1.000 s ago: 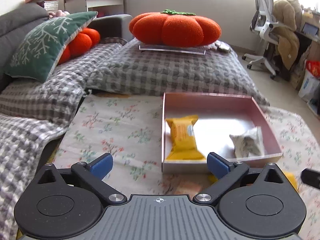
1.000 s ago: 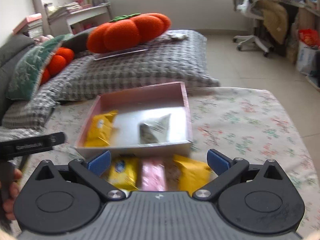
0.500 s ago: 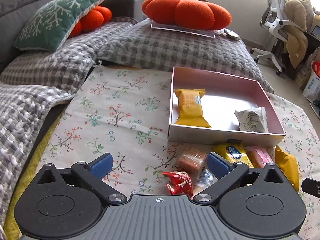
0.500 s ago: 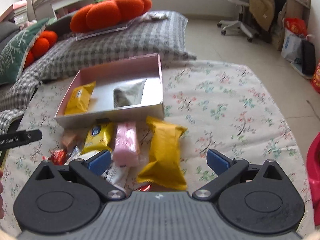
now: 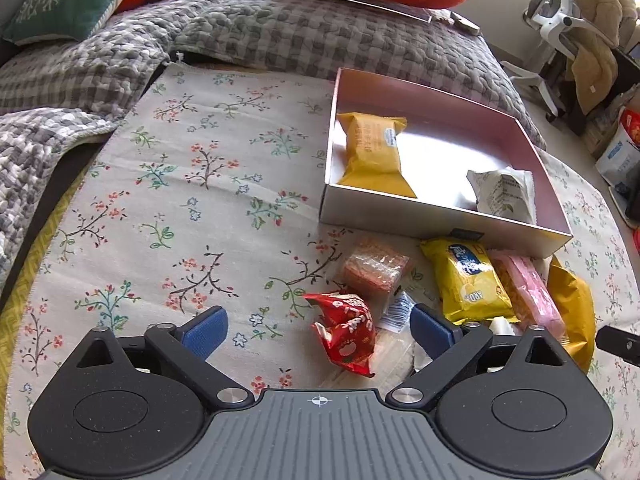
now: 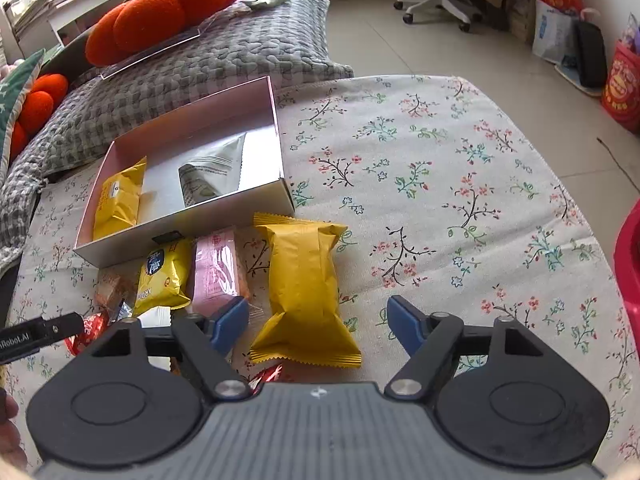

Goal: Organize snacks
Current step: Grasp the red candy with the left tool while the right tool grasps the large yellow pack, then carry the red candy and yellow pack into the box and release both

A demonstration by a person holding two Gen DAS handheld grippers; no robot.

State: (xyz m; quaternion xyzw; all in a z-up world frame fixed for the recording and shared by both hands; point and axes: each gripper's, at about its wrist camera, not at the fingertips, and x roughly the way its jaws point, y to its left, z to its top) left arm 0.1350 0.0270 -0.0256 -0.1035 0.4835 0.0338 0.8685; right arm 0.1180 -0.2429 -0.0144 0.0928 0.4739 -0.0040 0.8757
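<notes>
Left wrist view. Left gripper [image 5: 318,330]: jaws spread wide, nothing pressed; a red crinkled foil wrapper [image 5: 346,330] lies between them on the floral cloth [image 5: 168,184]. Pink cardboard box [image 5: 400,210], shallow and rectangular with a glossy floor, sits toward the far right of the surface; it contains a yellow pillow-pack cake [image 5: 374,152] at its left wall and a white crimped sachet [image 5: 504,194] at its near right corner. Loose along the box's near wall: a clear-wrapped brown square biscuit [image 5: 374,268], a yellow glossy cracker packet [image 5: 470,282], a pink film bar [image 5: 530,290].

Right wrist view. Right gripper [image 6: 318,326]: jaws closing, pads not yet touching; the large yellow pillow pack [image 6: 306,288], matte, puffy, with serrated end seals, lies between them, its near end level with the tips. Box [image 6: 192,218] just beyond it.

Risks, judged:
- Air-filled pack is slippery; a grip on the end seal alone could let it slide or swing out.
- Hard squeeze may crush the soft contents.
- The pink bar lies just beside the left pad and could be nudged or pinched along.
- Grippers work close together; a clash seems possible.
</notes>
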